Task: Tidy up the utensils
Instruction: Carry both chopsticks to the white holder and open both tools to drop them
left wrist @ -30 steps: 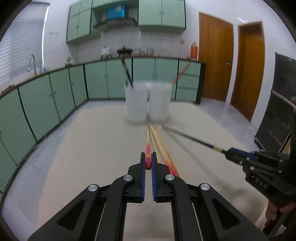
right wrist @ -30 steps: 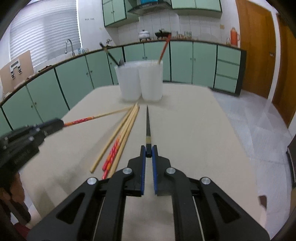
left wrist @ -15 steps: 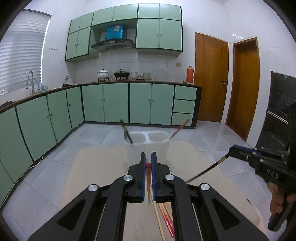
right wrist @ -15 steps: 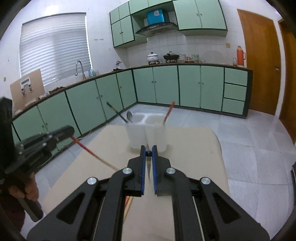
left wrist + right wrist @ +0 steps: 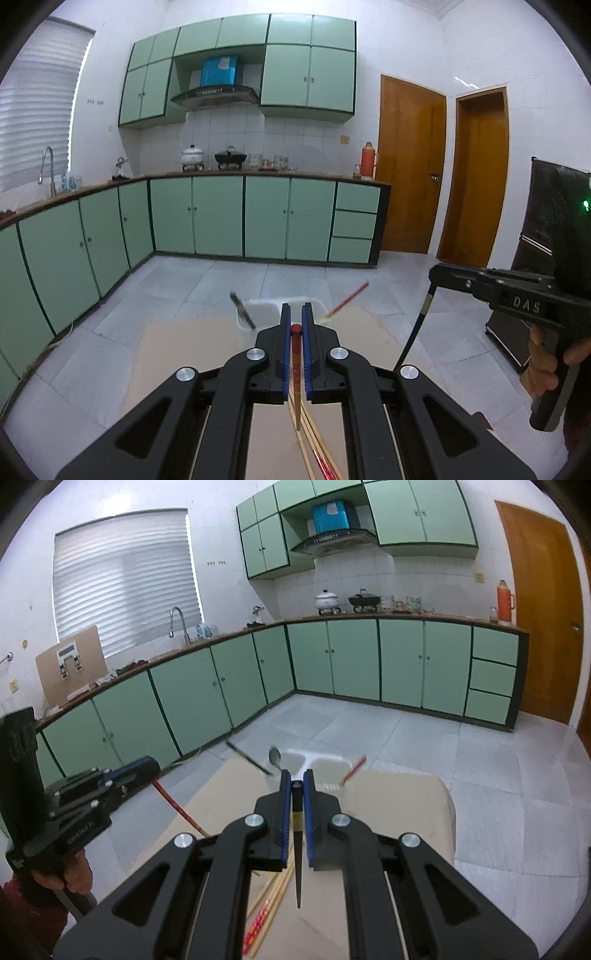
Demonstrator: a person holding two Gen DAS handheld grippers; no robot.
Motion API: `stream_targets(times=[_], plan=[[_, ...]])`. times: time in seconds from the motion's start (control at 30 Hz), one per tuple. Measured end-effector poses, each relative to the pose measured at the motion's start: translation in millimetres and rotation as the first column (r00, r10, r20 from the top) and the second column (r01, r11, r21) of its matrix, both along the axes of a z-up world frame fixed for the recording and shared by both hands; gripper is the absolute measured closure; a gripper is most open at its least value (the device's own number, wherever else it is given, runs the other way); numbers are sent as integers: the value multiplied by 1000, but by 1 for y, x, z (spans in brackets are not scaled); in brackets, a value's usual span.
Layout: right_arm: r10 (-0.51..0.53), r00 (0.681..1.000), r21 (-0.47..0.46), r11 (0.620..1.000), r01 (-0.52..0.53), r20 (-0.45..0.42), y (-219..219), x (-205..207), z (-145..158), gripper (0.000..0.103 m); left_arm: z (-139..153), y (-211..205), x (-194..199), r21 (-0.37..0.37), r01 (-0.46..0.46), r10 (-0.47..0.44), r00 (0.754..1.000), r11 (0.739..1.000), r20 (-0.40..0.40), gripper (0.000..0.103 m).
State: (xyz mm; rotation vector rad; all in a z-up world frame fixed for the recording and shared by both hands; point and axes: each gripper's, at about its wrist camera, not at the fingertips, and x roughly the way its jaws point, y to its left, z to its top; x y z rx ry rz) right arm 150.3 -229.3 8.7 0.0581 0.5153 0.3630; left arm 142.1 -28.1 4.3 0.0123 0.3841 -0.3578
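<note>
Currently, left claw (image 5: pixel 296 328) clamps a red-ended chopstick (image 5: pixel 296 373); right claw (image 5: pixel 296 786) clamps a black chopstick (image 5: pixel 297 864). Both hang tip-down. Advice: lower each vertically into the white cups (image 5: pixel 325 766) at twelve o'clock.

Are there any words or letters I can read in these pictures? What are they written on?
"DAS": raised letters on the side of the black right gripper, seen from the left wrist camera.
Pale lettering on the side of the black left gripper, in the right wrist view: too blurred to read.
White label on the brown cardboard sheet leaning on the counter: too small to read.
Blue box above the range hood: no readable text.
</note>
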Motion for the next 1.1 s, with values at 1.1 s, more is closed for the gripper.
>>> stream_targets(times=[1.1], plan=[[-64,998,-10,998,64,-13,8,183,-23,94,-13,-22,187,-1,-81,81,997,997,-3,97]])
